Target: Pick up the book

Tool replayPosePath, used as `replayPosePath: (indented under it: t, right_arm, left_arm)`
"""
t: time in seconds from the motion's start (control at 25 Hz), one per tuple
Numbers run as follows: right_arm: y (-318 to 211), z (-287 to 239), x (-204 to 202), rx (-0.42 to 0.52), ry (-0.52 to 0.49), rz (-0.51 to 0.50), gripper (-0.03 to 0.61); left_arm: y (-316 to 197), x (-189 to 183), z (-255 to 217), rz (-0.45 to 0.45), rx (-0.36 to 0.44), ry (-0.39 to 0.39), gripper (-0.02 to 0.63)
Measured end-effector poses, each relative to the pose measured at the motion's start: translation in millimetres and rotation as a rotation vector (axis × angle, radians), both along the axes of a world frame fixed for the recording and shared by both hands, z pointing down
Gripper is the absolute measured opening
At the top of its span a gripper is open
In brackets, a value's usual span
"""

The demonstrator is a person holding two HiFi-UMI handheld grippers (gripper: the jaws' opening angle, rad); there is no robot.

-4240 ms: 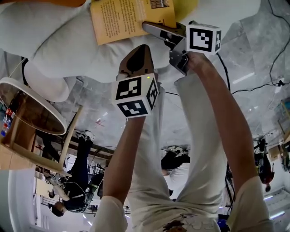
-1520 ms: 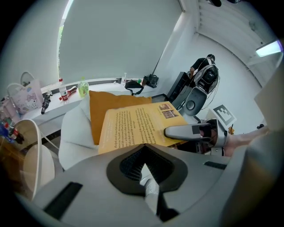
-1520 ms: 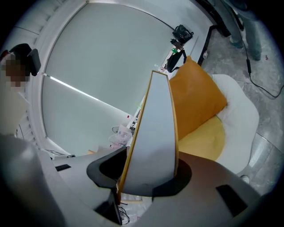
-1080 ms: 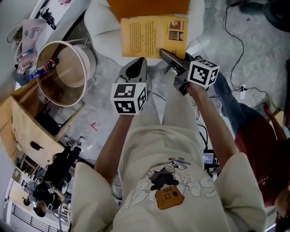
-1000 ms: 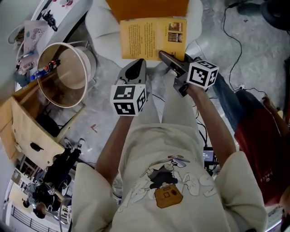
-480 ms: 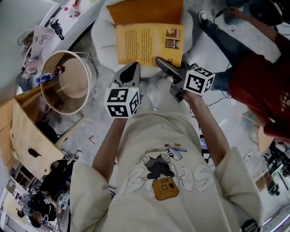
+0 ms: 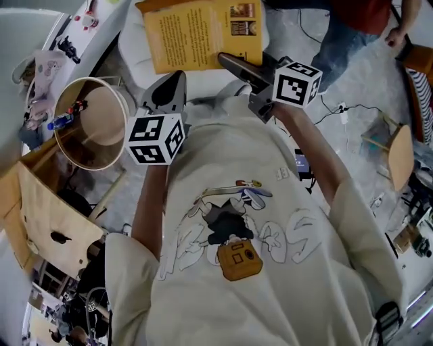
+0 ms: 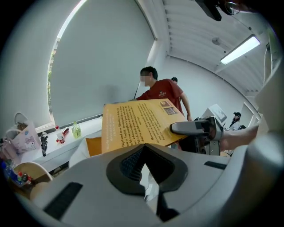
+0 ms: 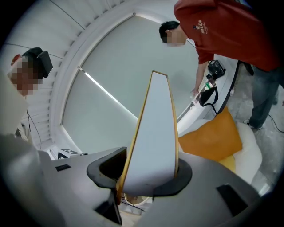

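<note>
The book [image 7: 196,34] has a yellow cover with black print and hangs in the air at the top of the head view. My right gripper [image 7: 231,63] is shut on its lower right edge. In the right gripper view the book's [image 9: 153,133] pale page edge stands upright between the jaws of that gripper [image 9: 146,177]. My left gripper [image 7: 170,84] is just below the book's lower left corner, apart from it, shut with nothing in it. The left gripper view shows the left gripper's [image 8: 144,173] joined jaws, with the book [image 8: 133,124] and the right gripper [image 8: 195,128] beyond them.
A white padded seat [image 7: 132,47] with an orange cushion [image 9: 208,137] lies under the book. A round wooden tub [image 7: 88,125] and a wooden crate [image 7: 40,216] stand to the left. A person in a red top [image 7: 358,13] stands at the top right, near cables [image 7: 338,111] and a stool [image 7: 396,145].
Both grippers have risen, the right one carrying the book up off the white seat. The person in red has shifted from the right side to the top right.
</note>
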State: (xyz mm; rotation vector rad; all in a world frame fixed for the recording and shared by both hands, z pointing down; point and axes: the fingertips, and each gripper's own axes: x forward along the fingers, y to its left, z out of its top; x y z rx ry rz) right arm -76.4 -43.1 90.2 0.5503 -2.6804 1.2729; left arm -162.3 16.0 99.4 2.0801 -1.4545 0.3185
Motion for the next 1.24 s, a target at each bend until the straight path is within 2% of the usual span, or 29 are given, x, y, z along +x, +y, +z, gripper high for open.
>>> replayPosePath:
  t: [0.2, 0.44, 0.64, 1.24]
  right_arm:
    - [-1, -17, 0, 0.048, 0.007, -0.012, 0.196]
    - [-1, -28, -2, 0.086, -0.017, 0.021, 0.196]
    - [13, -22, -8, 0.044, -0.038, 0.066, 0.196]
    - [-2, -25, 2, 0.003, -0.062, 0.139, 0.196]
  left_arm:
    - [-8, -14, -17, -0.013, 0.044, -0.003, 0.006]
    - [-12, -20, -27, -0.009, 0.098, -0.017, 0.006]
    - [-1, -25, -17, 0.012, 0.059, -0.016, 0.006]
    - [-23, -11, -20, 0.03, 0.061, 0.01, 0.006]
